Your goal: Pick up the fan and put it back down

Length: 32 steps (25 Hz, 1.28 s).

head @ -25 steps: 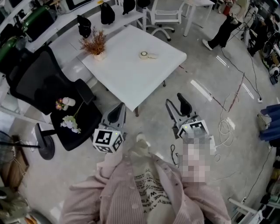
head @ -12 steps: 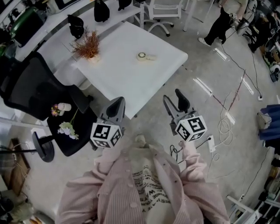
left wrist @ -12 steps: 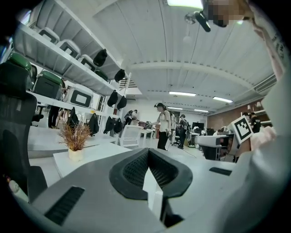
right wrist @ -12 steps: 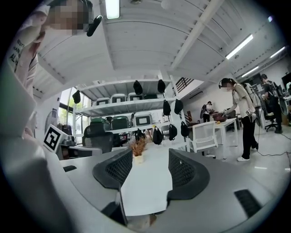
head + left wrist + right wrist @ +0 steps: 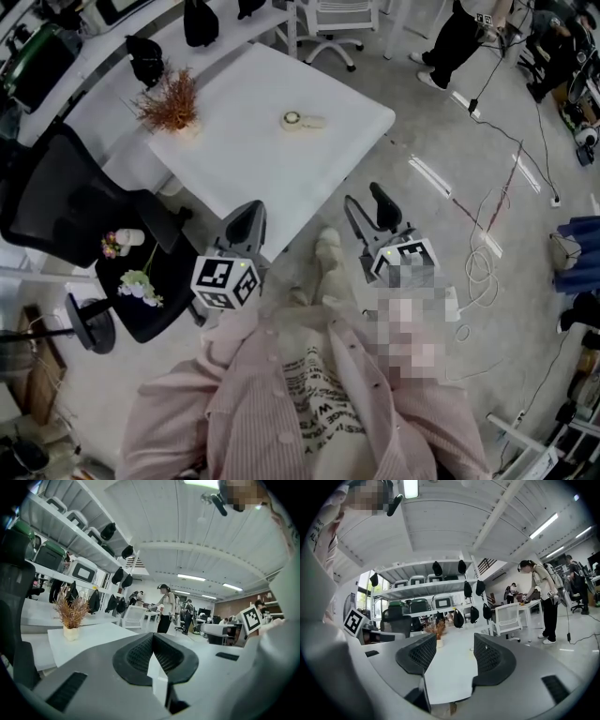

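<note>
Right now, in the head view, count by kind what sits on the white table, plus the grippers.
Fan: 1
Potted dried plant: 1
Grippers: 2 (left gripper shut, right gripper open)
Total: 4

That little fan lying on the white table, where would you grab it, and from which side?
Probably by its short handle, which sticks out sideways from the round head and looks narrow enough for jaws to span. The fan lies flat on the table, so come straight down from above, with the open right gripper.
</note>
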Tool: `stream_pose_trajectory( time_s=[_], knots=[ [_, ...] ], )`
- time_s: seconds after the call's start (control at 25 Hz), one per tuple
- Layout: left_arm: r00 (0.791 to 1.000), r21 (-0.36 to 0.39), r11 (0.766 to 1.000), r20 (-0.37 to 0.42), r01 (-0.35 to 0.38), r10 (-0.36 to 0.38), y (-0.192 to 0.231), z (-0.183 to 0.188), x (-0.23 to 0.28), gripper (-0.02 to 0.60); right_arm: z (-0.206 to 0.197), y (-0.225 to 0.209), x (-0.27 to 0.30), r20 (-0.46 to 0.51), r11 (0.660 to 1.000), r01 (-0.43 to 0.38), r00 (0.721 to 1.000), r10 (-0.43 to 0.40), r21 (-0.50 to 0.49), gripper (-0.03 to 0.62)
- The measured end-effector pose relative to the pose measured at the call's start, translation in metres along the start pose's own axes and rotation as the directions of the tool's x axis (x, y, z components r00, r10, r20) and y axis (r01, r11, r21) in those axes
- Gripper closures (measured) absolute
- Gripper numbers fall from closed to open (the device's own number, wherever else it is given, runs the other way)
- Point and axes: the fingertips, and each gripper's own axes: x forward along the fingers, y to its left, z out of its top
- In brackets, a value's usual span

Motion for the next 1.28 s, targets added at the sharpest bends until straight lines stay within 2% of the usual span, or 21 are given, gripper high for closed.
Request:
stream_pose_trajectory(
  time_s=[0.12, 0.4, 0.72, 1.0, 1.28],
  knots=[
    [1.0, 0.006, 1.0, -0.007, -0.003, 0.003, 0.002, 0.001, 0.019, 0.58, 0.0, -0.018, 0.017, -0.01, 1.0, -0.014, 1.0, 0.014, 0.001, 0.373],
    [0.999, -0.044, 0.998, -0.016, -0.047, 0.046, 0.029, 0.003, 0.076, 0.58, -0.005, -0.053, 0.085, -0.076, 0.996, -0.089, 0.993, 0.088, -0.006, 0.373],
    [0.992, -0.099, 0.989, -0.071, -0.107, 0.1, 0.055, -0.008, 0.156, 0.58, -0.026, -0.106, 0.17, -0.212, 0.983, -0.183, 0.962, 0.175, -0.021, 0.373],
    [0.979, -0.134, 0.978, -0.152, -0.16, 0.139, 0.077, -0.031, 0.207, 0.58, -0.06, -0.13, 0.234, -0.344, 0.959, -0.281, 0.903, 0.256, -0.023, 0.373],
    [0.96, -0.178, 0.957, -0.2, -0.23, 0.194, 0.1, -0.052, 0.247, 0.58, -0.097, -0.141, 0.284, -0.486, 0.903, -0.424, 0.804, 0.342, -0.065, 0.373]
  ],
)
